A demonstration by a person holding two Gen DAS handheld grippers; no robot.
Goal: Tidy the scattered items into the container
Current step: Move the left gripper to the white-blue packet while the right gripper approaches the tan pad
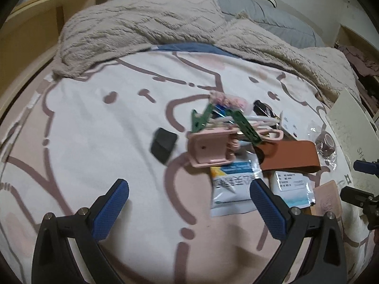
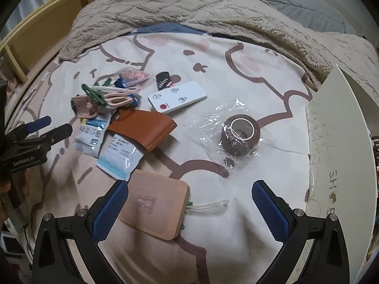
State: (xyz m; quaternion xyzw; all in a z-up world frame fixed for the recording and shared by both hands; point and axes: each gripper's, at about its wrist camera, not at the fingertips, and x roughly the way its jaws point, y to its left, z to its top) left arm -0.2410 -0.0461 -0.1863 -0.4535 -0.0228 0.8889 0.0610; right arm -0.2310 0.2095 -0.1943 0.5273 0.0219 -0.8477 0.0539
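Observation:
Scattered items lie on a bed sheet. A pink clip (image 1: 208, 150) with green pegs (image 1: 199, 119), a black block (image 1: 163, 144), white sachets (image 1: 233, 189) and a brown leather wallet (image 1: 291, 158) lie ahead of my open, empty left gripper (image 1: 189, 210). In the right wrist view I see the wallet (image 2: 144, 127), a white remote (image 2: 177, 97), a wrapped brown tape roll (image 2: 239, 135) and a pink pad (image 2: 154, 206). My right gripper (image 2: 189, 210) is open and empty, its left finger next to the pad. The white box (image 2: 341, 142) stands at the right.
A fluffy beige blanket (image 1: 146, 23) and a grey duvet (image 1: 279, 16) lie heaped across the far side of the bed. A wooden bed frame (image 1: 28, 30) runs along the left. The left gripper also shows at the left edge of the right wrist view (image 2: 49, 127).

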